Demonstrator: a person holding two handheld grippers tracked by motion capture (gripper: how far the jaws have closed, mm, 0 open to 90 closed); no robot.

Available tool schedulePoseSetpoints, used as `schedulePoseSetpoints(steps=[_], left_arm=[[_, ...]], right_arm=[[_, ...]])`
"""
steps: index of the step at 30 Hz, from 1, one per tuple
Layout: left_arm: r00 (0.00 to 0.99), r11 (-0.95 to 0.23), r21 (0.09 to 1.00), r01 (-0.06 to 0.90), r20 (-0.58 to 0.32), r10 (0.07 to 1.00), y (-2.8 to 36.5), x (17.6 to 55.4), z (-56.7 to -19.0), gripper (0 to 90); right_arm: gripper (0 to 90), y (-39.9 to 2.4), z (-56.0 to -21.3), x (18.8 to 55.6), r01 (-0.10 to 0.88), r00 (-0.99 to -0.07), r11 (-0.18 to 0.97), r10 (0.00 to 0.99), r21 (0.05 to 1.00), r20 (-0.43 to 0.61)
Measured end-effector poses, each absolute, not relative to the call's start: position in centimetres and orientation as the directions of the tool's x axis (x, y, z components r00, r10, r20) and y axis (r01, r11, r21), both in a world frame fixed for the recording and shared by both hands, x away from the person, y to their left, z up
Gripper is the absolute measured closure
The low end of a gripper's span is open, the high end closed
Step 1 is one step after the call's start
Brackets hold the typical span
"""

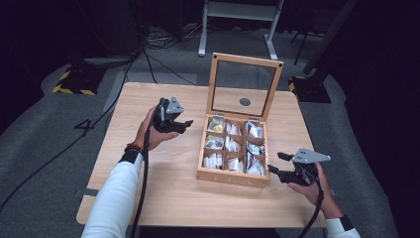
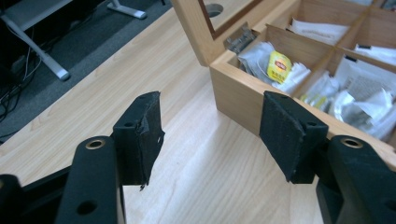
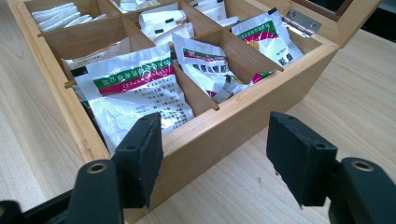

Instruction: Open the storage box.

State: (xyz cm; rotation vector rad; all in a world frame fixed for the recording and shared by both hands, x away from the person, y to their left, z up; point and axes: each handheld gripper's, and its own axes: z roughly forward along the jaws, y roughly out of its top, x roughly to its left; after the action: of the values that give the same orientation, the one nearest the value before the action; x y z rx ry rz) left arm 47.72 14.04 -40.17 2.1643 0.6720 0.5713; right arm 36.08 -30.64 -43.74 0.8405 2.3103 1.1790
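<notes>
On the pale wooden bench (image 1: 163, 198) stands a nine-compartment wooden tea box (image 1: 233, 176) with its glass-paned lid (image 1: 245, 85) propped upright, sachets filling the compartments. Off the box's left side, the left gripper (image 1: 184, 125) hovers apart from it, jaws parted with nothing between them. By the box's near right corner, the right gripper (image 1: 277, 162) waits with jaws wide and empty, aimed at the green-and-red printed sachets (image 3: 140, 88). I judge this a pause between picks; next, one gripper must dip over the wall and pinch a sachet. Bare bench lies left and in front; the upright lid blocks the far side.
</notes>
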Motion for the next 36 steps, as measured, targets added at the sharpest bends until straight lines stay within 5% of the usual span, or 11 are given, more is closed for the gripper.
schedulePoseSetpoints(steps=[36], left_arm=[[0.821, -0.647, 0.683, 0.339, 0.121, 0.557, 16.9, 38.1, -46.6, 23.5]], right_arm=[[36.9, -27.2, -42.7, 35.4, 0.279, -0.763, 0.461, 0.64, 0.842, -0.098]])
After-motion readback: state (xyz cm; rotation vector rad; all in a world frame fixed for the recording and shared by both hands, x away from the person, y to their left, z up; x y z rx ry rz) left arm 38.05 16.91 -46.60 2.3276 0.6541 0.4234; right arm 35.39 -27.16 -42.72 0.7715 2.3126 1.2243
